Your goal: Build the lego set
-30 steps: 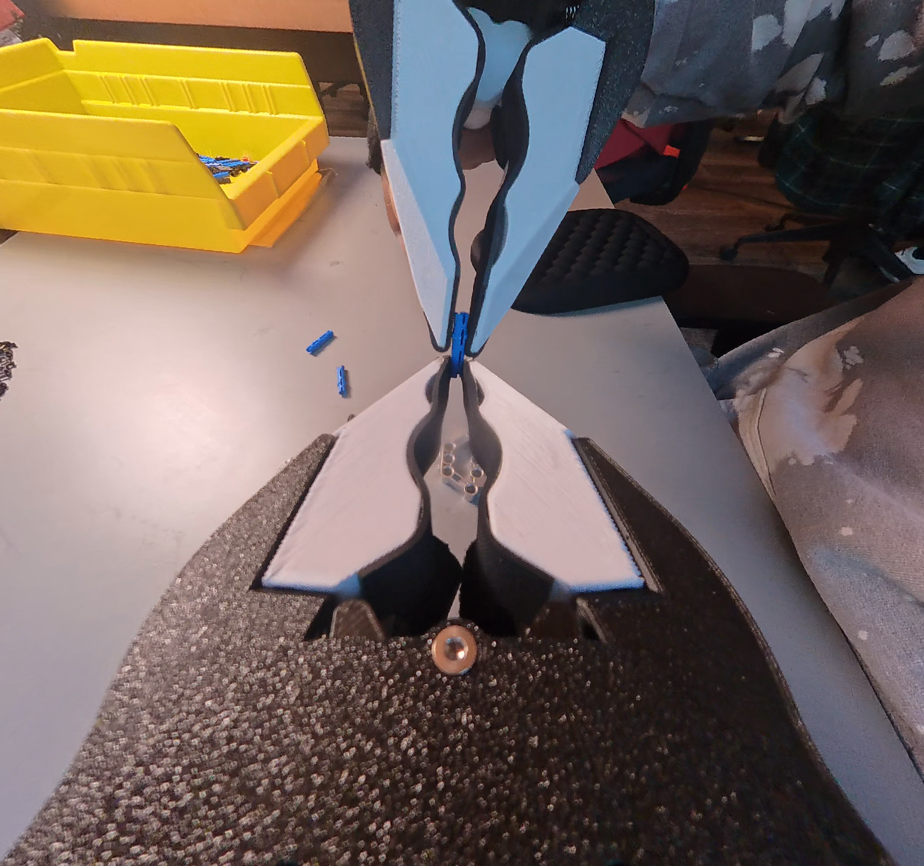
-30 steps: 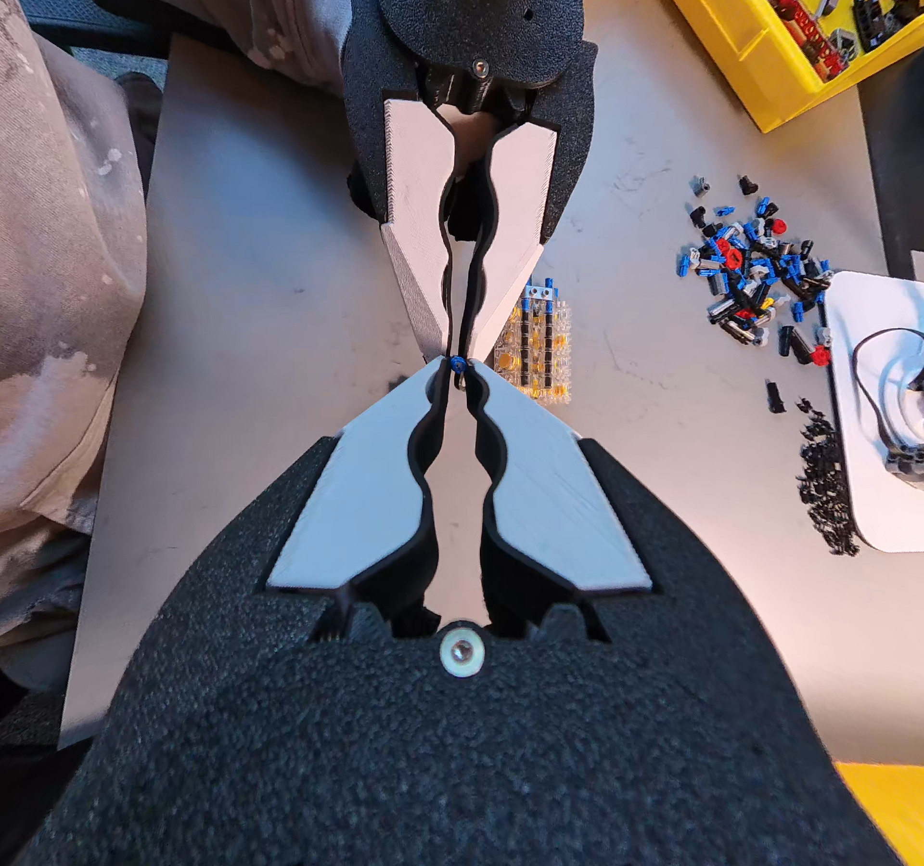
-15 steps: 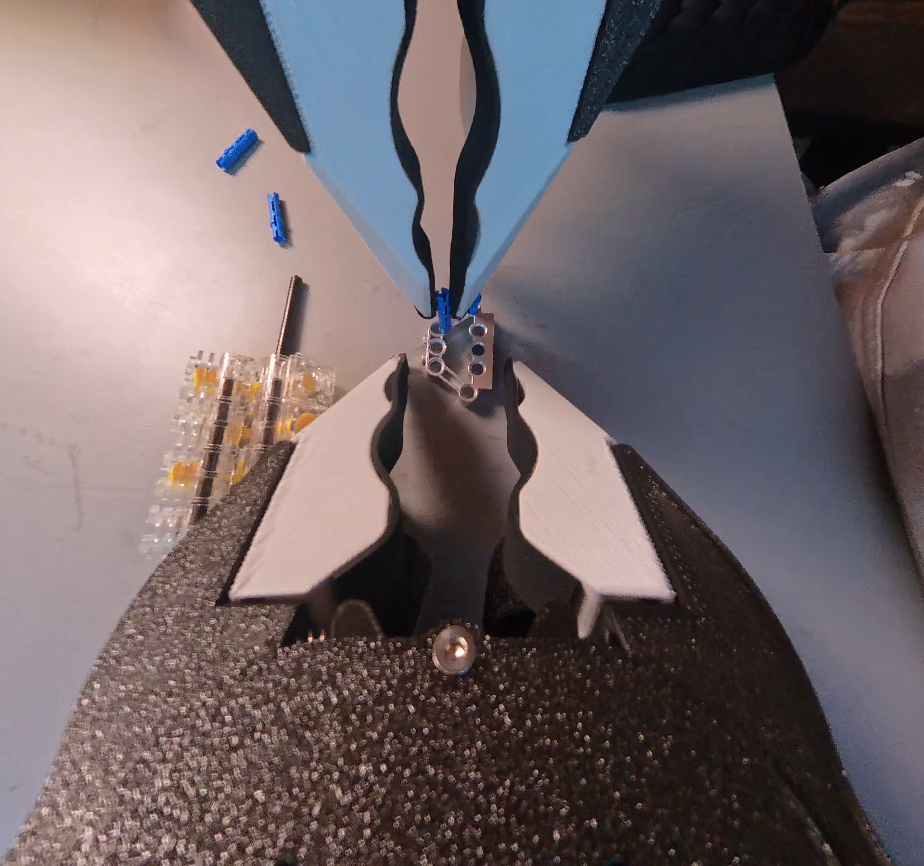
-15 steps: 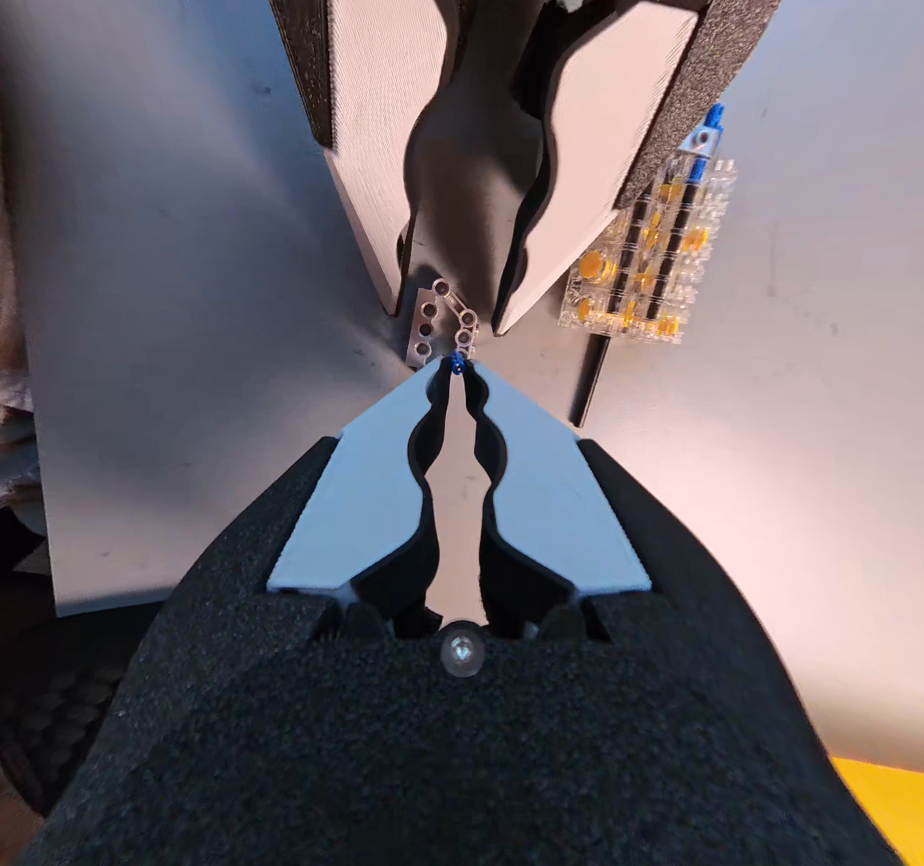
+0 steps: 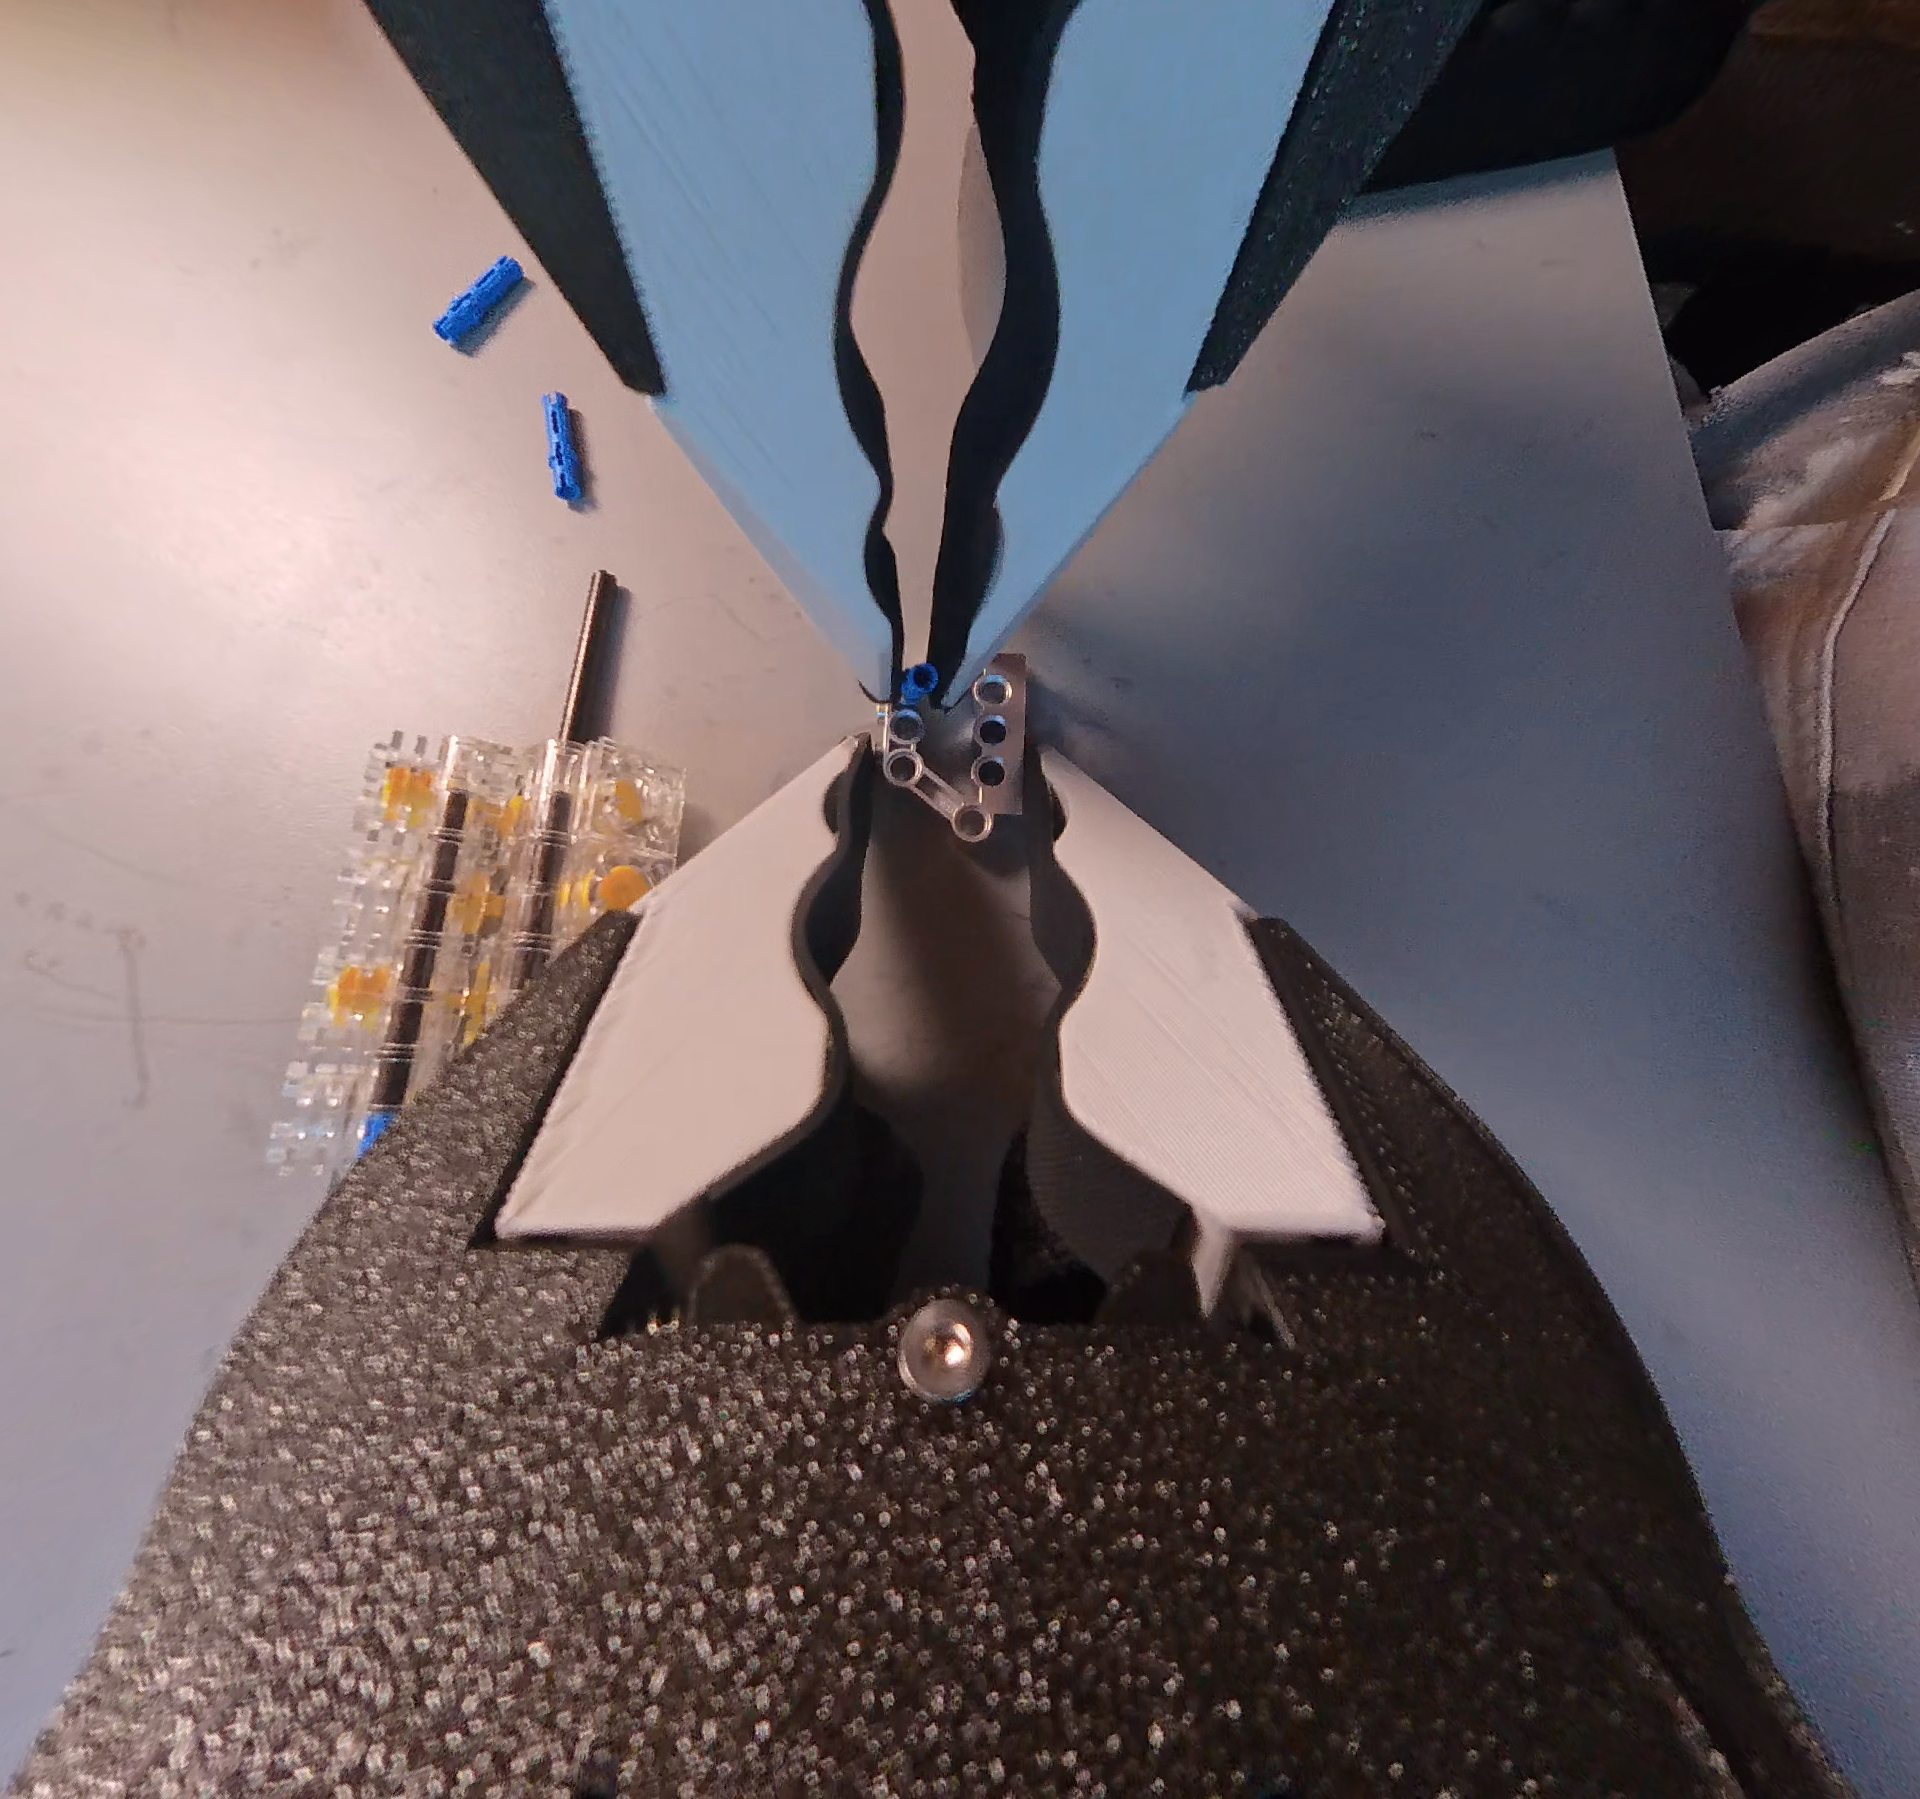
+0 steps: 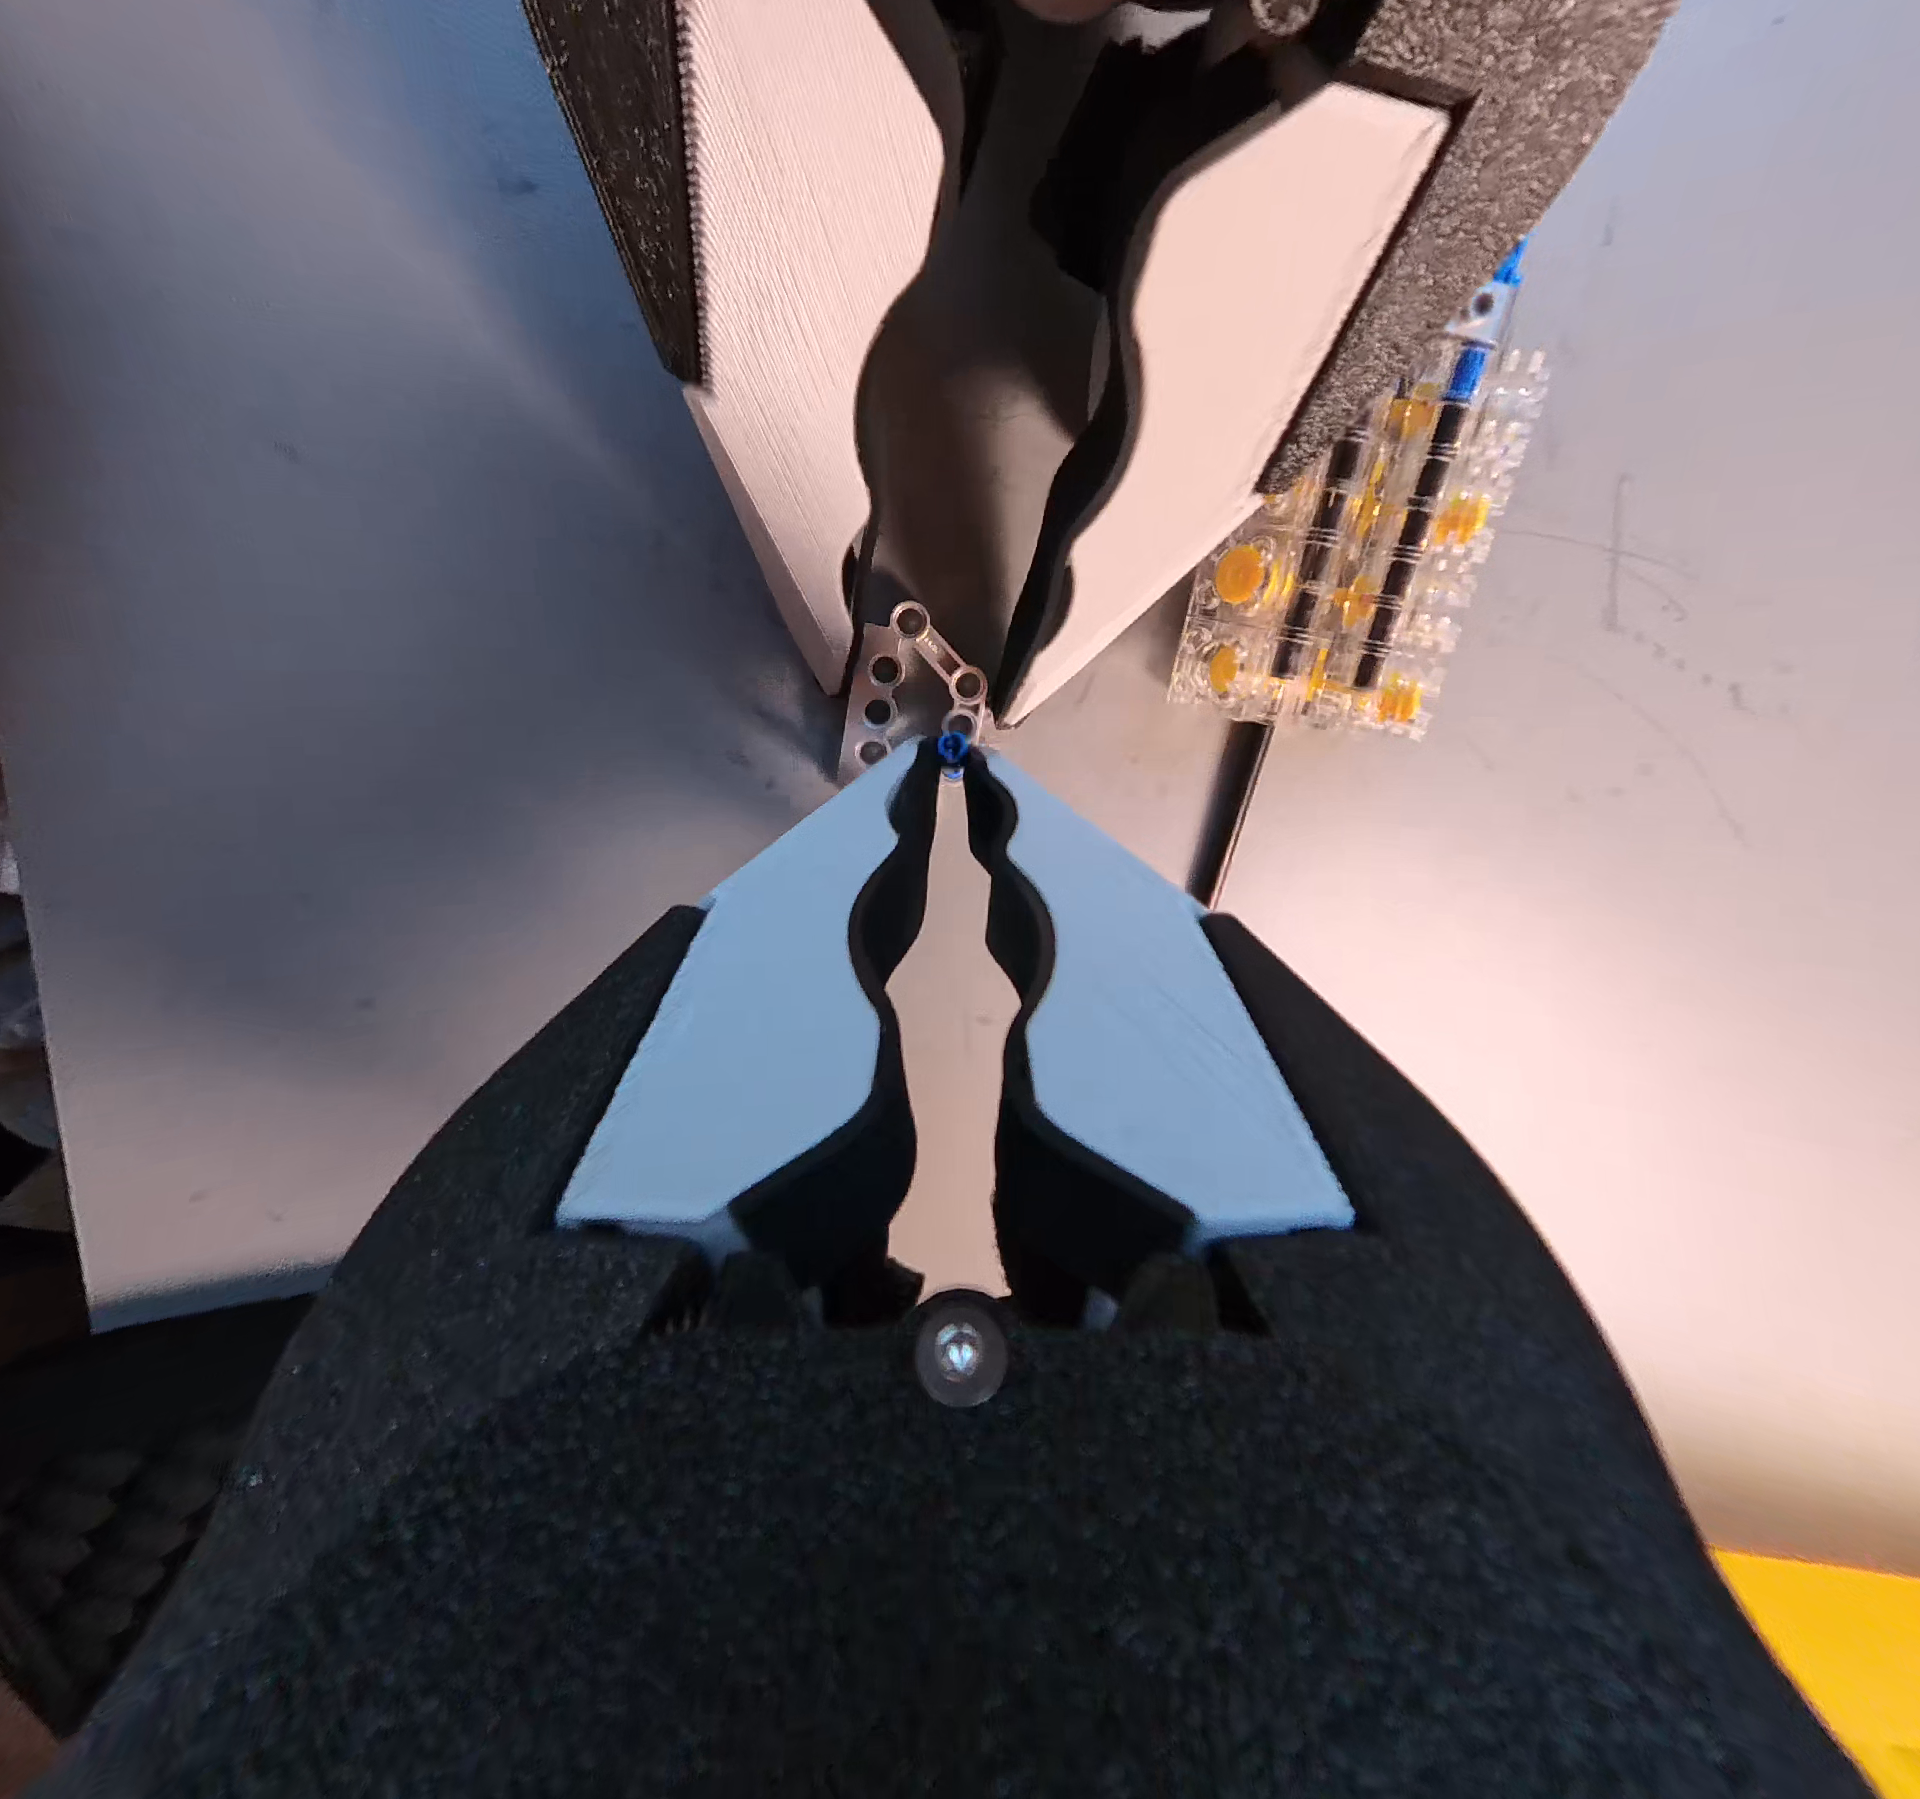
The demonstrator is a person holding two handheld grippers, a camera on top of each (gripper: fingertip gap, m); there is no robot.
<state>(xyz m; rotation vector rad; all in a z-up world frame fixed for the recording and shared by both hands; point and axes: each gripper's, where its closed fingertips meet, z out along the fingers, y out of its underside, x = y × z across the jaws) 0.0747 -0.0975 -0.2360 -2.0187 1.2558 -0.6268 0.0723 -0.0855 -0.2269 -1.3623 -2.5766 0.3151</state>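
A small grey bent beam with holes (image 5: pixel 1013 752) lies on the grey table (image 5: pixel 1351 606), between the spread fingertips of my left gripper (image 5: pixel 951 747). The left gripper is open and straddles the beam. My right gripper (image 6: pixel 948 750) faces it tip to tip and is shut on a small blue pin (image 6: pixel 951 744). The pin's end sits at a hole on one end of the beam (image 6: pixel 883 700). In the left wrist view the right gripper (image 5: pixel 917 689) comes down from the top with the blue pin (image 5: pixel 920 679) in its tips. The left gripper (image 6: pixel 925 700) also shows in the right wrist view.
A clear brick block with yellow parts and black axles (image 5: pixel 488 876) lies just left of the left gripper, also in the right wrist view (image 6: pixel 1351 586). Two loose blue pins (image 5: pixel 476 295) (image 5: pixel 563 445) lie farther off. A person's clothing (image 5: pixel 1818 814) is past the table's right edge. A yellow bin corner (image 6: pixel 1829 1676) shows. The tips of both grippers are at nearly the same place.
Both grippers came down close to the table. My left gripper opened and let go of the grey beam. My right gripper stayed shut on the blue pin, now at the beam's hole.
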